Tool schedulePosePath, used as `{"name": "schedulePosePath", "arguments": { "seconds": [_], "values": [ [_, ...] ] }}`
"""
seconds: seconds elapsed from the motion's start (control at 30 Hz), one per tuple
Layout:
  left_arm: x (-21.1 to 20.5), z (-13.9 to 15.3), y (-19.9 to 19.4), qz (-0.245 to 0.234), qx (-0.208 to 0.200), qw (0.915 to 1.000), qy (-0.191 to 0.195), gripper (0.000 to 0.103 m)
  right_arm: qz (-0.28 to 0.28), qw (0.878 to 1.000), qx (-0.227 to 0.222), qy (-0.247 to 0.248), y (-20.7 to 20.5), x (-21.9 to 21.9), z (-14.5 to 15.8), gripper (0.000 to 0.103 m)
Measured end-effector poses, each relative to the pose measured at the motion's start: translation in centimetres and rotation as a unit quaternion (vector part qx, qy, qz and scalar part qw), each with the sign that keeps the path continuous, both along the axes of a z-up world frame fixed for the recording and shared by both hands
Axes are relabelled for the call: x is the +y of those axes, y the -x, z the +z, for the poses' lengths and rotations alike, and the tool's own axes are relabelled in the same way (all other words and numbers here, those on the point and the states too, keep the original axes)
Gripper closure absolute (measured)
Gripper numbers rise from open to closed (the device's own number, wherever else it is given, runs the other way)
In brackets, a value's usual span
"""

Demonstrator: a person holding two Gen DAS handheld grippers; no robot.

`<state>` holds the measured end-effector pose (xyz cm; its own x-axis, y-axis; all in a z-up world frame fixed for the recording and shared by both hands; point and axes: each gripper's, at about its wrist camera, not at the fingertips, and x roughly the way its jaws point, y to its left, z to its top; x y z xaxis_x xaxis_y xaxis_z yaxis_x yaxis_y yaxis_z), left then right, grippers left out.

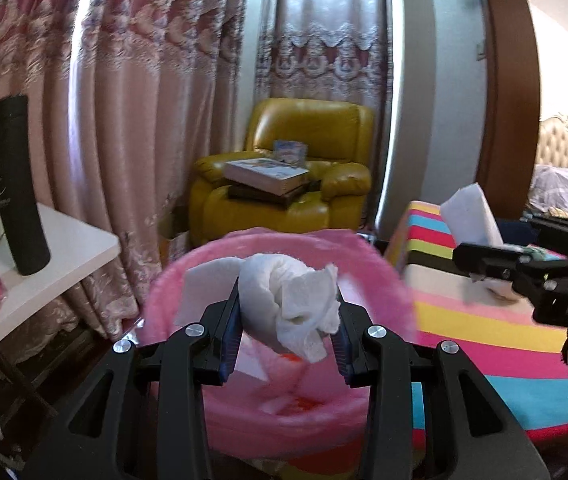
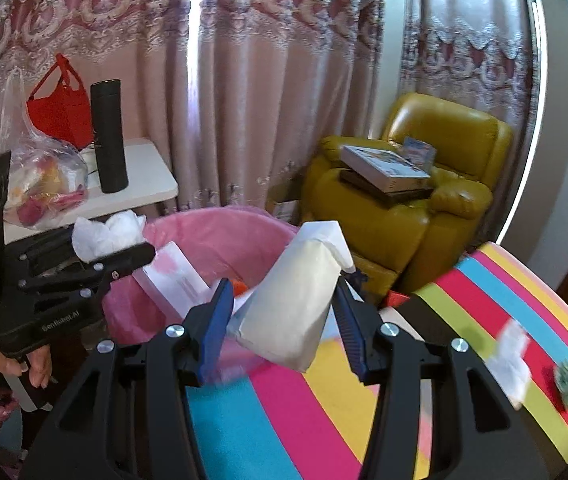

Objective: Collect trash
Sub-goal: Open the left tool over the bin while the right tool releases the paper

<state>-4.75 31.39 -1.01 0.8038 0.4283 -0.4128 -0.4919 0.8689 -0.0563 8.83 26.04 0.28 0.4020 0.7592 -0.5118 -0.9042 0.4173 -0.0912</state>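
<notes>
Pink-lined bin (image 1: 276, 420) sits below the left gripper (image 1: 288, 320), whose jaws are nearly closed on a crumpled tissue (image 1: 289, 300). Beside the bin, over the striped cloth (image 2: 323, 420), the right gripper (image 2: 284, 320) pinches a white packet (image 2: 295, 304).

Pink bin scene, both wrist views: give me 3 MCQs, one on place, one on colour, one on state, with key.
1. Where does the black flask stand?
A. on the white side table
B. on the yellow armchair
C. inside the pink bin

2. What colour is the bag behind the flask?
A. green
B. red
C. blue

3. What is the left gripper doing?
A. hanging open and empty
B. gripping a book
C. clamped on a crumpled white tissue

Key: 1 A, the flask stands upright on the table; 2 B, the red bag shows beside it; 3 C, the pads press the tissue from both sides above the bin.
</notes>
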Motion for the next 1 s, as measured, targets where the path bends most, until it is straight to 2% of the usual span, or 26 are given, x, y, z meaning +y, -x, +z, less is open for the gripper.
{"name": "schedulePosePath", "arguments": {
  "seconds": [0.17,0.27,0.37,0.4,0.43,0.47,0.5,0.53,0.57,0.73,0.8,1.0],
  "values": [
    [1.9,-0.7,0.1,0.011,0.003,0.9998,0.017,0.066,0.025,1.0,0.008,0.001,-0.7,4.6,0.5,0.053],
    [2.2,-1.0,-0.4,0.008,0.003,0.9999,0.014,0.065,0.038,0.999,0.007,0.002,-0.9,6.6,0.5,0.051],
    [2.2,-1.4,-1.0,0.007,0.007,0.9999,0.014,0.063,0.051,0.999,0.015,-0.004,-1.6,8.4,1.0,0.044],
    [2.3,-1.5,-1.2,0.008,0.007,0.9998,0.016,0.062,0.05,0.999,0.017,-0.01,-2.1,9.0,1.3,0.036],
    [2.3,-1.7,-1.2,0.009,0.007,0.9997,0.021,0.053,0.048,0.999,0.017,-0.016,-2.4,9.3,1.7,0.031],
    [2.2,-1.7,-1.2,0.008,0.005,0.9997,0.023,0.04,0.047,0.998,0.02,-0.021,-2.7,9.4,2.0,0.03],
    [2.2,-1.8,-1.1,0.008,0.002,0.9997,0.024,0.032,0.043,0.998,0.027,-0.031,-3.2,9.4,2.5,0.029],
    [2.0,-1.8,-0.8,0.011,-0.008,0.9997,0.021,0.02,0.038,0.998,0.03,-0.041,-3.5,9.1,3.0,0.027],
    [1.7,-1.8,-0.5,0.016,-0.013,0.9996,0.017,0.015,0.035,0.998,0.031,-0.049,-3.7,8.7,3.3,0.027],
    [1.2,-2.0,-0.5,0.021,-0.006,0.9997,0.009,0.013,0.011,0.998,0.027,-0.064,-4.6,4.9,4.2,0.027],
    [1.1,-2.0,-0.7,0.025,-0.003,0.9996,0.01,0.01,-0.002,0.997,0.029,-0.067,-5.1,3.1,4.1,0.027],
    [-0.7,-1.5,-2.1,0.008,0.006,0.9999,0.005,0.009,-0.054,0.996,0.029,-0.068,-6.9,-3.3,3.1,0.027]
  ]
}}
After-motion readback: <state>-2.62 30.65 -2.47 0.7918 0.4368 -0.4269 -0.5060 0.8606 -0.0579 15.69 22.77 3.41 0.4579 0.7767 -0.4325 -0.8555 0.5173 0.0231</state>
